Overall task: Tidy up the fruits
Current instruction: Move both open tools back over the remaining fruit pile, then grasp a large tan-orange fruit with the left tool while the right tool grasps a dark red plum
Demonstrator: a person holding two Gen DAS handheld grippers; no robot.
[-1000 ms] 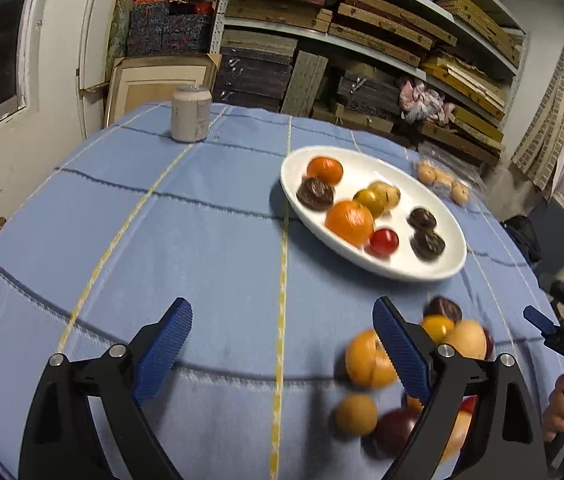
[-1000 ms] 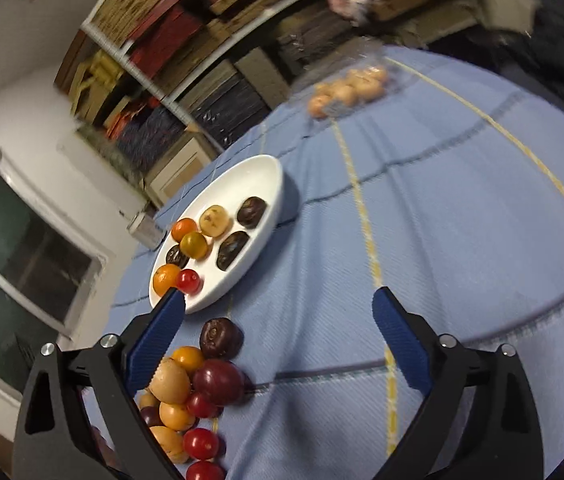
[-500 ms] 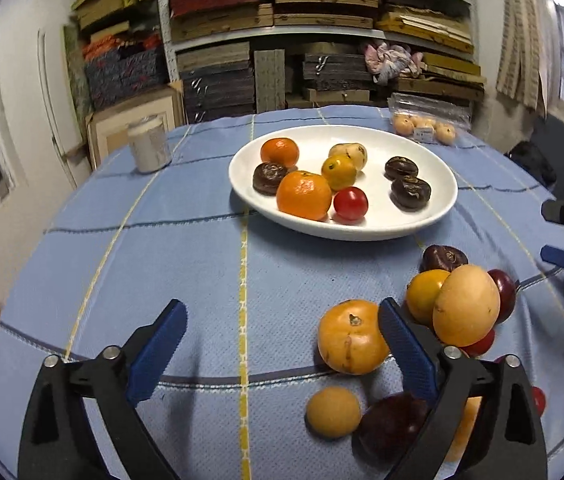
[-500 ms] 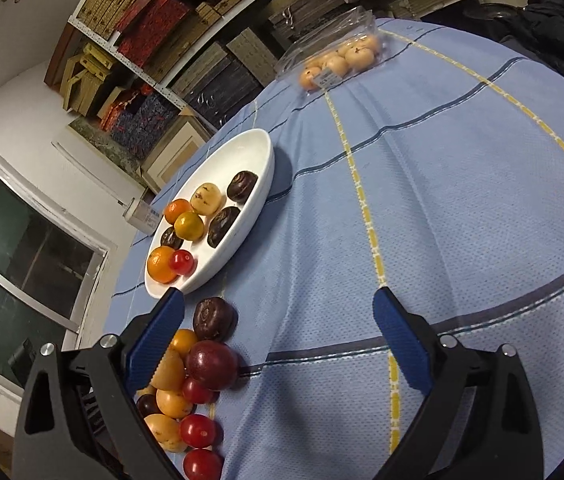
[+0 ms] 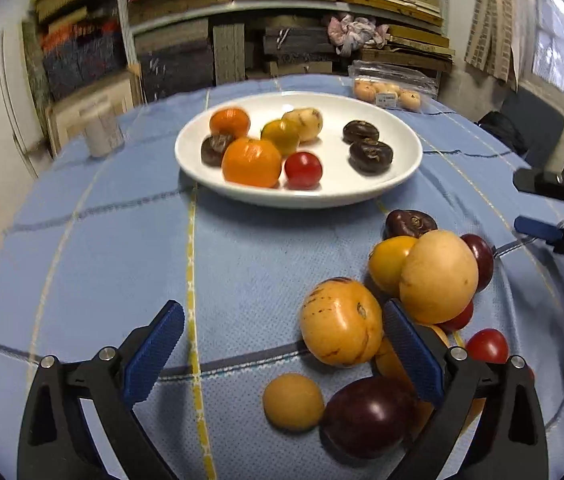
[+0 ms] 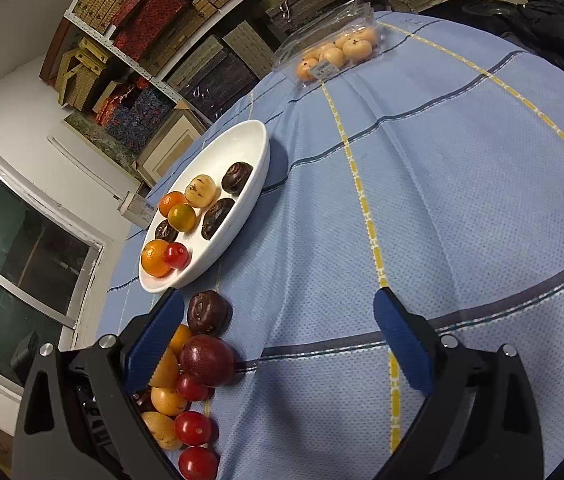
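Observation:
A white oval plate (image 5: 401,176) holds several fruits: oranges, a red tomato (image 5: 303,170), dark wrinkled fruits. It also shows in the right wrist view (image 6: 250,152). A pile of loose fruit lies on the blue cloth: a spotted orange fruit (image 5: 339,327), a tan round fruit (image 5: 437,276), a dark purple fruit (image 5: 365,416), a small tan fruit (image 5: 293,401). My left gripper (image 5: 282,354) is open, its right finger beside the spotted orange fruit. My right gripper (image 6: 278,344) is open and empty, with a dark red fruit (image 6: 206,360) and a dark wrinkled fruit (image 6: 206,312) by its left finger.
A clear pack of small orange fruits (image 6: 333,54) lies at the table's far side. A white can (image 5: 100,134) stands at the far left. Shelves of stacked boards stand behind the table. The right gripper shows at the right edge of the left wrist view (image 5: 561,208).
My left gripper has swung right and come lower and closer to the fruit pile. The right gripper has shifted slightly nearer the pile. Both stay open.

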